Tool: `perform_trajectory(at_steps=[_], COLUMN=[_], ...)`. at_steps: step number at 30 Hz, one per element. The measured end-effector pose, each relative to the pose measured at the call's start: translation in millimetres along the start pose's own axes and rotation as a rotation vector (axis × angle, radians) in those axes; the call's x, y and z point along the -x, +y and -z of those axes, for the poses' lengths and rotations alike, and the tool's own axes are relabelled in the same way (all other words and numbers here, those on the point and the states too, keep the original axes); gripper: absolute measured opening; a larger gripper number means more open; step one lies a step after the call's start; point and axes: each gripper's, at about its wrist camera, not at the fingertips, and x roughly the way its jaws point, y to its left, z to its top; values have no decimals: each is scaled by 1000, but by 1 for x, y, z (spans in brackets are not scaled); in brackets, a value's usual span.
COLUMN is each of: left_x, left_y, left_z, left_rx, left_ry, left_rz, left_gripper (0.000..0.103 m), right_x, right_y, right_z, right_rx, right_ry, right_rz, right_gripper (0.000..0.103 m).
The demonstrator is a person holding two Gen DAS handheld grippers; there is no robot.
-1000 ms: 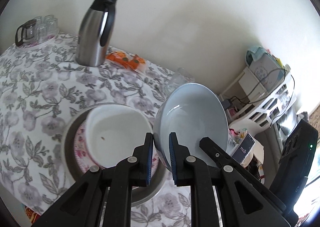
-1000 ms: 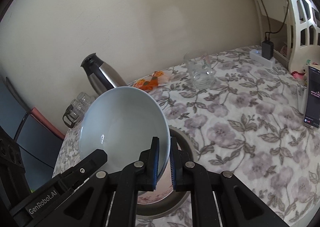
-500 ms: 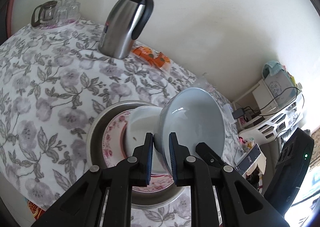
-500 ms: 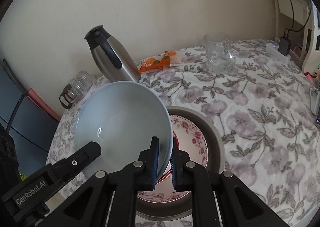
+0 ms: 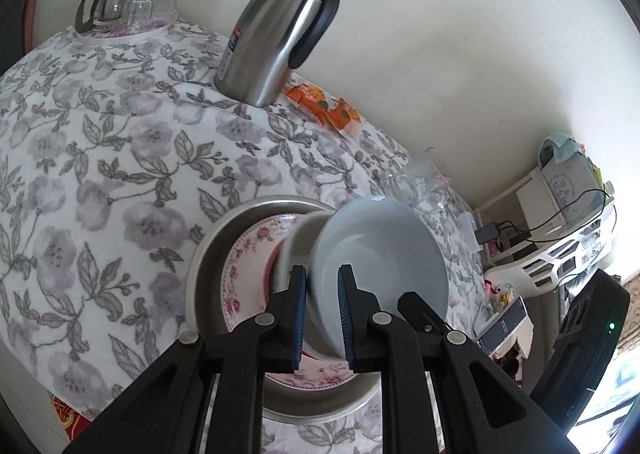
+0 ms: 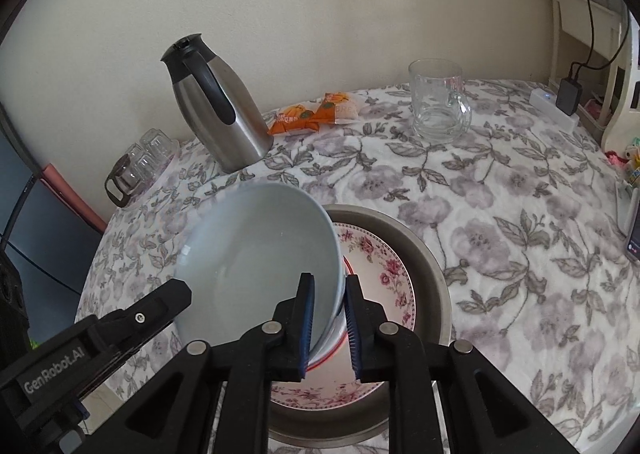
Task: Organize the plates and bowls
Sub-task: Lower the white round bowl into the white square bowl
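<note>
Now both tongs hold the pale bowl [image 6: 260, 266] tilted over the flowered plate [image 6: 384, 278] in the metal basin [image 6: 424, 274], left tongs [image 5: 322, 318] clenched on its rim, right tongs [image 6: 329, 324] just loosening, so next it needs lowering level, then full release.

Right tongs [image 6: 329, 324] astride the rim of a tilted pale blue bowl [image 6: 260, 254], jaws just opened slightly, over a floral plate [image 6: 384, 274] in a metal basin [image 6: 428, 266], left tongs [image 6: 160, 306] at bowl's far rim, steel thermos jug [image 6: 220, 114], glass mug [image 6: 438, 102], orange snack packet [image 6: 316, 114] on floral-clothed surface [image 6: 520, 222]
</note>
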Motion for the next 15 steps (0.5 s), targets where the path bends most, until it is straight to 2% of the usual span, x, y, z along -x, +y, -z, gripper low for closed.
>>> perform_trajectory(at_steps=[9, 15], left_x=[-3, -2], left_y=[6, 4], left_z=[-3, -3], left_rx=[15, 5], left_ry=[-2, -8], left_rz=[2, 2], left_gripper=[16, 16], right_x=[4, 8], right_y=[1, -6], right_z=[-2, -4], right_rx=[9, -17], right_ry=[-30, -43], right_rz=[23, -6], right_gripper=[19, 18])
